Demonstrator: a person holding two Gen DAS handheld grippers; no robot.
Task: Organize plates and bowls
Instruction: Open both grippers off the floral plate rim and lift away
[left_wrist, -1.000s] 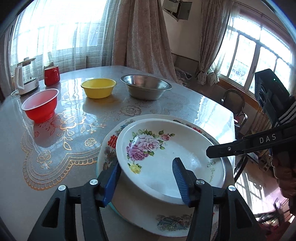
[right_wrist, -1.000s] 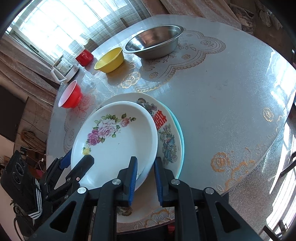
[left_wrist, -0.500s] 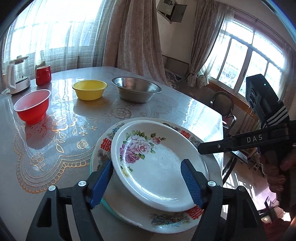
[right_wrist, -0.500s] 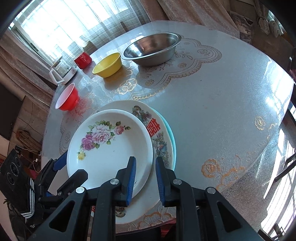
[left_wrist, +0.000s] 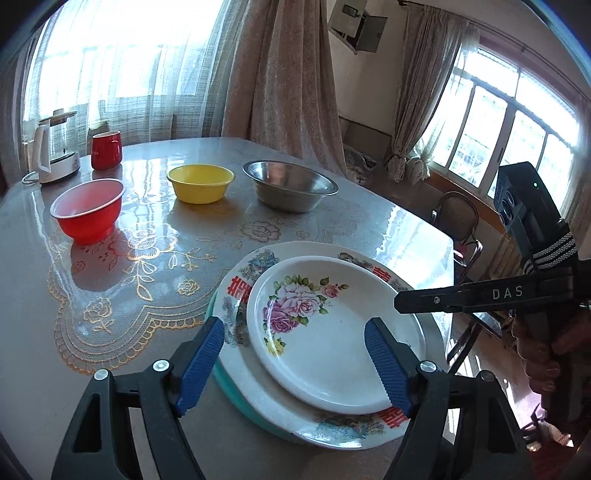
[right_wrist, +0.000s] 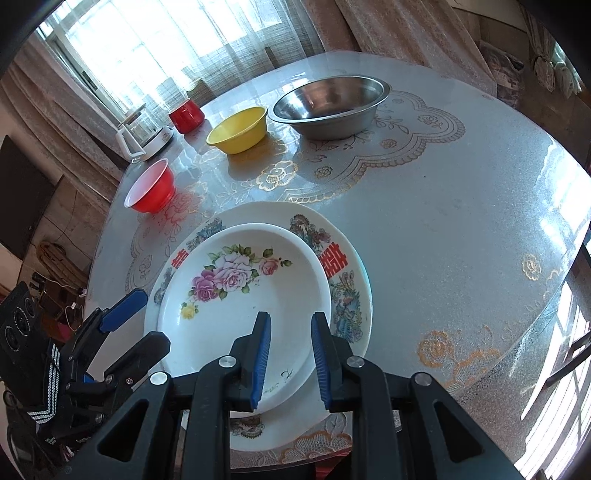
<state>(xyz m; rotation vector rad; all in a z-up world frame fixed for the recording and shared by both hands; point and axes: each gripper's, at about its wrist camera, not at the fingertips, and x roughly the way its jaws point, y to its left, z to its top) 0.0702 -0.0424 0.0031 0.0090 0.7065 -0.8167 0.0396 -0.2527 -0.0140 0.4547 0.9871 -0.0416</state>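
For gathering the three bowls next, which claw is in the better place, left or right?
Probably the left claw. It is open wide and empty over the stacked plates, on the side nearer the red bowl. The right claw is only narrowly open, straddling the top plate's rim, and would need to back off first.

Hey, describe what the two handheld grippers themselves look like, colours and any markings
Both are black plastic frames with silver screws and ribbed blue finger pads. The right gripper carries white "DAS" lettering on its arm, seen from the left wrist. The left gripper has a black-and-white striped strap.
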